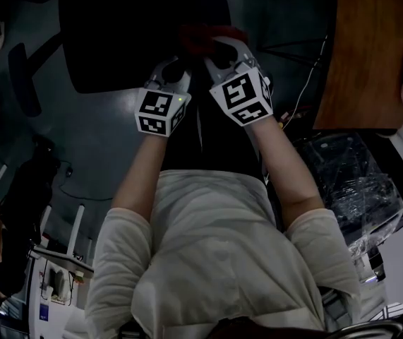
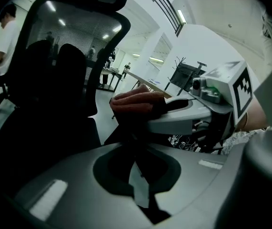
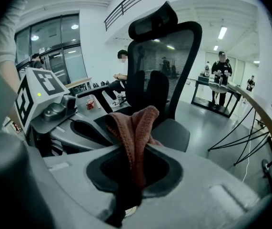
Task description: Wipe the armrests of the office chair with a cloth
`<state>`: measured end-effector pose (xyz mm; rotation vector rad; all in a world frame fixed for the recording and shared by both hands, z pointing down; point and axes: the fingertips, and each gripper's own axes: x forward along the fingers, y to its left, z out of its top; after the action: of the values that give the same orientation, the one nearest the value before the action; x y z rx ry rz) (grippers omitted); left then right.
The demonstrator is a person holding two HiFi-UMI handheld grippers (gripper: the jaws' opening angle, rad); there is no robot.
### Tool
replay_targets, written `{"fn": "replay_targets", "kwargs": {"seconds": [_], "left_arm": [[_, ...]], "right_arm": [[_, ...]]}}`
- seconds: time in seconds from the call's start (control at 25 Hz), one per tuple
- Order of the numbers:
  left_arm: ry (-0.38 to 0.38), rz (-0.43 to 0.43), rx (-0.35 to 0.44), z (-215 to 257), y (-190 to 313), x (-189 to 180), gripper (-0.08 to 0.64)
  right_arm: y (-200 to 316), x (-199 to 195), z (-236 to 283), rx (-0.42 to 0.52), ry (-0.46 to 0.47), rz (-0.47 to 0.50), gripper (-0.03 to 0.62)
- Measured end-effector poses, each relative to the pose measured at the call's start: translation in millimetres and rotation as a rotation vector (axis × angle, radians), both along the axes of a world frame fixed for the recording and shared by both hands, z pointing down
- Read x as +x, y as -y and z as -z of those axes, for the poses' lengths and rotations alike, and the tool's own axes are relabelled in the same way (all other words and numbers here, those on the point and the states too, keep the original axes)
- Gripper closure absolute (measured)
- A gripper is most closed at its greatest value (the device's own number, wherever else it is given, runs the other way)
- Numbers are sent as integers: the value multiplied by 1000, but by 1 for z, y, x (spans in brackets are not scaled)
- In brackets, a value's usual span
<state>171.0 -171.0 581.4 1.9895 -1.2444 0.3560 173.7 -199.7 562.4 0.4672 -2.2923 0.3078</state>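
The right gripper [image 3: 132,175] is clamped on a cloth [image 3: 133,128], its jaws buried in the fabric. The left gripper [image 2: 136,163] has its dark jaws drawn together with nothing between them. The two are held side by side, and each one's white cube with black square markers shows in the other's view. The cloth is a dusty red-pink piece with a looped, towel-like nap. It is bunched into soft upright folds that rise out of the right gripper's grey moulded shell, and it hangs in the air just in front of the office chair [image 3: 164,70]. Whether it touches the chair cannot be told. The chair is black, with a tall see-through mesh back in a glossy frame, a curved headrest on top and a flat padded seat. In the head view it lies dark ahead of both grippers on a grey floor [image 1: 109,154]. To the right stands a wooden table [image 1: 370,48] on thin black metal legs, with a cable trailing near its edge. Closer in, there is a bulky thing wrapped in crinkled clear plastic [image 1: 349,175]. People [image 3: 221,70] stand at desks far behind the chair.
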Motion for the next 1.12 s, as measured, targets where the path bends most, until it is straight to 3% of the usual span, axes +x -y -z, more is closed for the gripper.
{"fn": "replay_targets", "kwargs": {"seconds": [0.44, 0.6, 0.96, 1.12], "left_arm": [[-13, 8, -14, -8, -46, -5, 554], [-34, 47, -11, -8, -60, -8, 555], [-53, 60, 18, -7, -68, -16, 555], [-46, 69, 8, -9, -69, -15, 555]], "right_arm": [[-70, 15, 0, -38, 26, -68, 546], [-95, 18, 1, -35, 32, -91, 546], [-146, 31, 2, -67, 29, -144, 546], [-134, 57, 12, -50, 70, -266, 546]]}}
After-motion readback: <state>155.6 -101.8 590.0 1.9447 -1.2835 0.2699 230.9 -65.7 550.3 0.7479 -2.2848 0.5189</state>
